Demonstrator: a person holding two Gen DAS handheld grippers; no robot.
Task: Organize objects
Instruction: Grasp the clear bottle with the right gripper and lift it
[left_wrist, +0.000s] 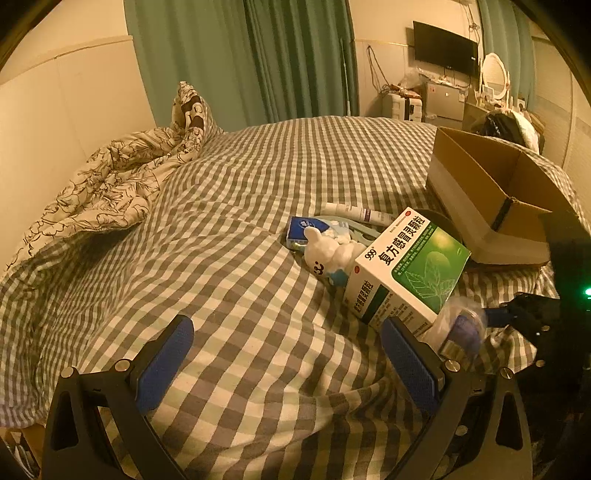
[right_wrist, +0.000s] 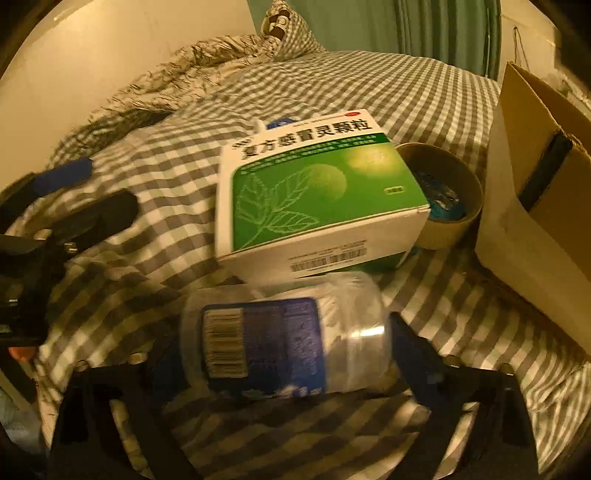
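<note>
Over the bed (right_wrist: 424, 85), right gripper (right_wrist: 284, 354) apparently clamps a blurred bottle (right_wrist: 284, 339).

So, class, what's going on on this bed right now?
A person is tidying small items scattered on a grey-and-white checked bedspread. The right gripper is shut on a clear plastic bottle with a dark blue label, holding it sideways in front of a green-and-white medicine box. The left gripper hangs open over bare bedspread, holding nothing. An open brown cardboard box sits to the right, beside a round cardboard tub.
</note>
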